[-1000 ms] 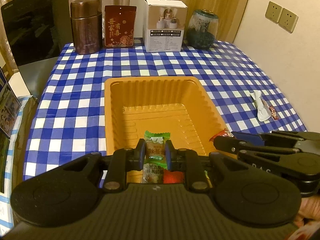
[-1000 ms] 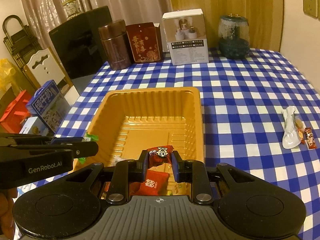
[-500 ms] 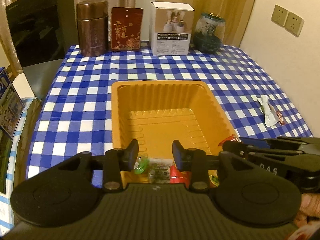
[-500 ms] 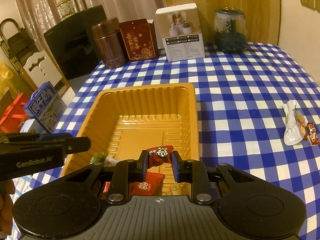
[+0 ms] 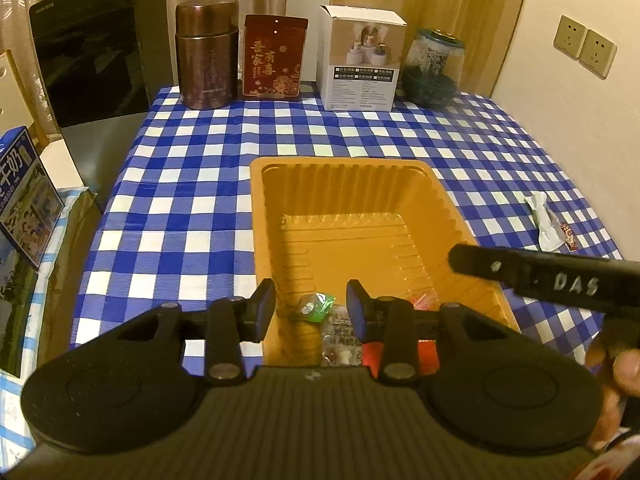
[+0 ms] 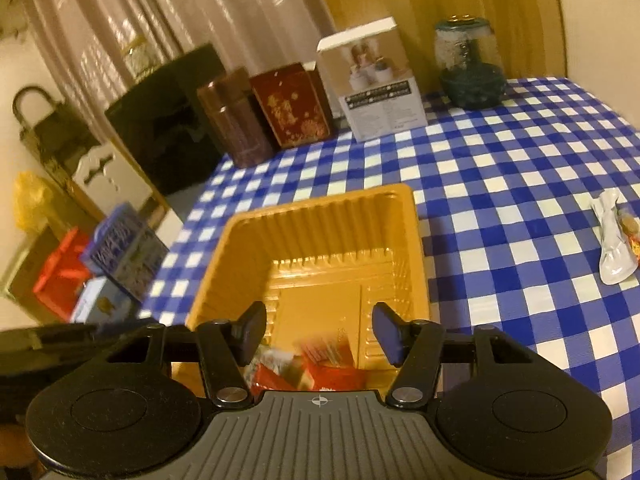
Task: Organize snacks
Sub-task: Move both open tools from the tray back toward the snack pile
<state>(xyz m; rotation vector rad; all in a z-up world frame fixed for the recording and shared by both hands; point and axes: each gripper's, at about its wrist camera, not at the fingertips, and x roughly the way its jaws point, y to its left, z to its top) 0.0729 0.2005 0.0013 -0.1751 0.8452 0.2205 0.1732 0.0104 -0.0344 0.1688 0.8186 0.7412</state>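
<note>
Snacks [image 6: 316,368] blurred, tray [image 6: 412,240] edge hidden

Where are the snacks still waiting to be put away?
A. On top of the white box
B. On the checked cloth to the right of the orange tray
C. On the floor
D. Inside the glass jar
B: a white wrapper and small red packets lie on the checked cloth, right of the orange tray.

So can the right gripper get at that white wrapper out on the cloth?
Probably yes. The right gripper, jaws opening and nothing between them, sits over the orange tray; the white wrapper lies to its right on bare checked cloth, nothing between.
</note>
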